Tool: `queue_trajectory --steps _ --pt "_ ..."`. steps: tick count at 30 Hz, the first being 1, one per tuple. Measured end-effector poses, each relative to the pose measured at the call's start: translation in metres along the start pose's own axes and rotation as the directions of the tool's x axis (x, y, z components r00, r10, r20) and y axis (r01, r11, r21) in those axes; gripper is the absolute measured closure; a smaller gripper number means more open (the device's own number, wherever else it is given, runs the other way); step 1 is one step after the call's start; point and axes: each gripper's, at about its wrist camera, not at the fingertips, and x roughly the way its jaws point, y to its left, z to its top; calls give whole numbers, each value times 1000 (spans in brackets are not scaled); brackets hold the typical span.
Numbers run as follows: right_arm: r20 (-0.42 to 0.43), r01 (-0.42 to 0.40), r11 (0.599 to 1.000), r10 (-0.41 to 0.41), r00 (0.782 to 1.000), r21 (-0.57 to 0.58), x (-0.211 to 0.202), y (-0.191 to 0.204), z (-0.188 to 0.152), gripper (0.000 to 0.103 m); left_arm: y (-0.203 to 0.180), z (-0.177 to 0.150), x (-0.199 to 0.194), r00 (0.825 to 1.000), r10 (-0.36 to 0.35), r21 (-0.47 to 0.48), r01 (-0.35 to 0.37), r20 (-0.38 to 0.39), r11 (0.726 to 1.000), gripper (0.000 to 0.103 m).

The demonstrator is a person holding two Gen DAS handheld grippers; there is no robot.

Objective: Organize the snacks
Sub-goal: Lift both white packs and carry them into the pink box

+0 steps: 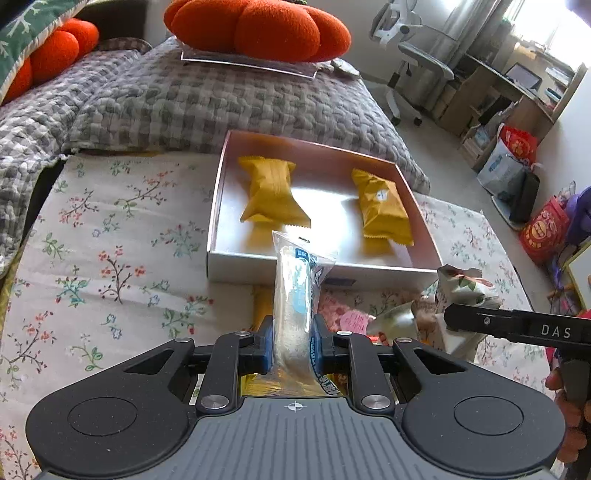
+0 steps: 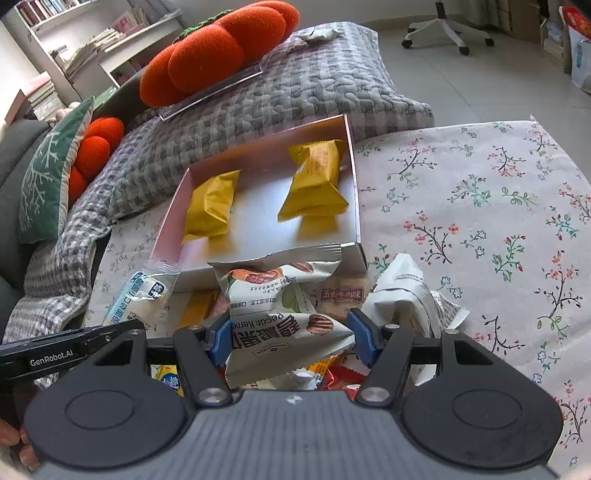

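Note:
My left gripper (image 1: pixel 293 332) is shut on a clear snack packet with blue print (image 1: pixel 295 291), held upright just in front of the open pink box (image 1: pixel 321 264). Two yellow packets (image 1: pixel 271 192) (image 1: pixel 384 208) lie apart inside the box (image 2: pixel 258 206). My right gripper (image 2: pixel 288 332) is shut on a white pecan kernel packet (image 2: pixel 280 325), which spans the space between the blue pads above the snack pile. In the left wrist view the right gripper (image 1: pixel 448 317) enters from the right with that packet (image 1: pixel 465 288). The clear packet (image 2: pixel 140 295) also shows at lower left of the right wrist view.
Loose snacks, a white packet (image 2: pixel 406 295) and a pink one (image 2: pixel 341 293) among them, lie heaped on the floral tablecloth (image 2: pixel 480 221) before the box. Behind it are a grey checked quilt (image 1: pixel 221 96) and orange pumpkin cushions (image 1: pixel 258 26). An office chair (image 1: pixel 410 55) stands far right.

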Motion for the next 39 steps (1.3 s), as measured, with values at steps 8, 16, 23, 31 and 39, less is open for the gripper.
queue_trajectory --steps 8,16,23,31,39 --pt "12 -29 999 29 1000 28 4 1 15 43 -8 18 12 1000 -12 6 12 -3 1000 85" --pt "9 -39 999 38 999 31 22 2 40 43 -23 47 34 1000 -19 47 19 -4 999 85" --pt "22 -35 999 35 999 24 44 0 60 43 -30 66 66 1000 -16 71 16 -2 997 85" --pt "-9 -6 1000 6 1000 25 72 -6 69 43 -30 70 100 1000 -14 76 14 -3 997 85" --pt "-26 -4 1000 4 1000 -3 83 -5 68 42 -31 70 116 1000 -3 104 4 -11 995 85"
